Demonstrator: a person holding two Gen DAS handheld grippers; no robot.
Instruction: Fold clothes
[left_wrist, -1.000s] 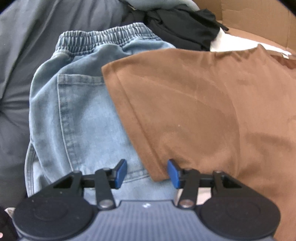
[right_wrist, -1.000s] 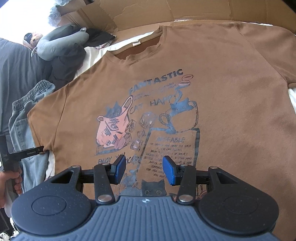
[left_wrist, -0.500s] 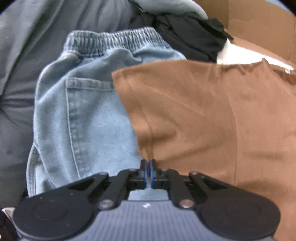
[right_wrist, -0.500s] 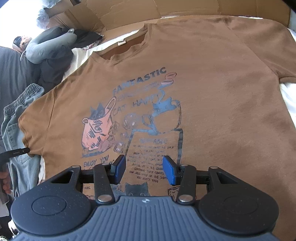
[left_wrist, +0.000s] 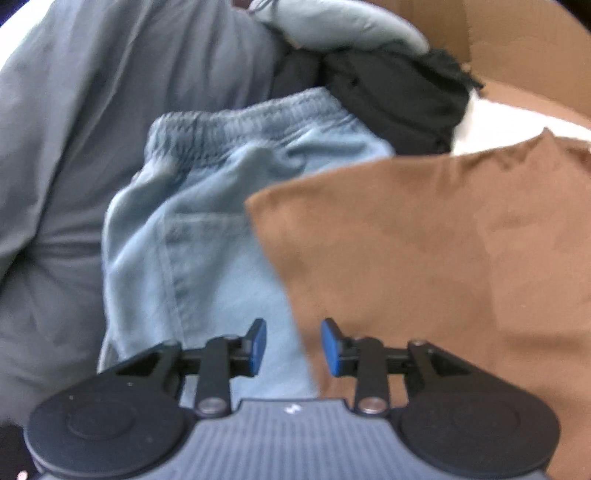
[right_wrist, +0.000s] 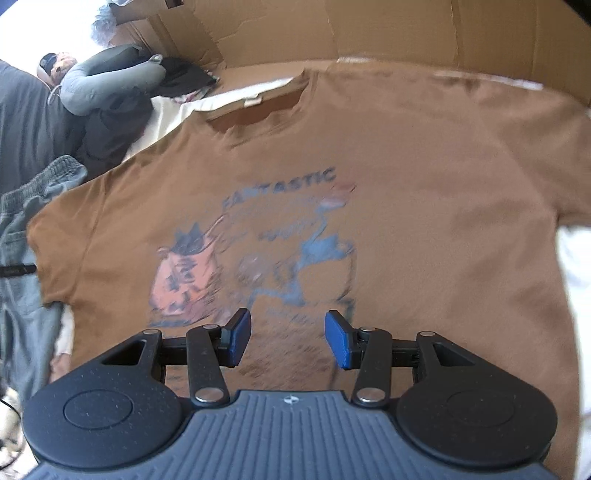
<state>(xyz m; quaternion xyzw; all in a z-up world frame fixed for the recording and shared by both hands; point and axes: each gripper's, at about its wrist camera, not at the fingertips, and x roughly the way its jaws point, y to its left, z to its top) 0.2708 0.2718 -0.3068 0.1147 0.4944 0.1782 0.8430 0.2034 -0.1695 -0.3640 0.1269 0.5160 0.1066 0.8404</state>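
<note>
Right wrist view alone: brown T-shirt (right_wrist: 424, 177) print, right gripper (right_wrist: 288, 339) apart; left gripper (left_wrist: 293, 347) opening, empty.

We see flattened cardboard (right_wrist: 369, 33) standing along the far side at twelve o'clock, creased and folded. Bright daylight washes in from eleven o'clock, whitening that corner. A white sheet (right_wrist: 576, 266) shows at three o'clock, and dark grey bedding (left_wrist: 66, 147) fills nine o'clock.

Both wrist views look steeply down, sharing the brown T-shirt (right_wrist: 424, 177).
</note>
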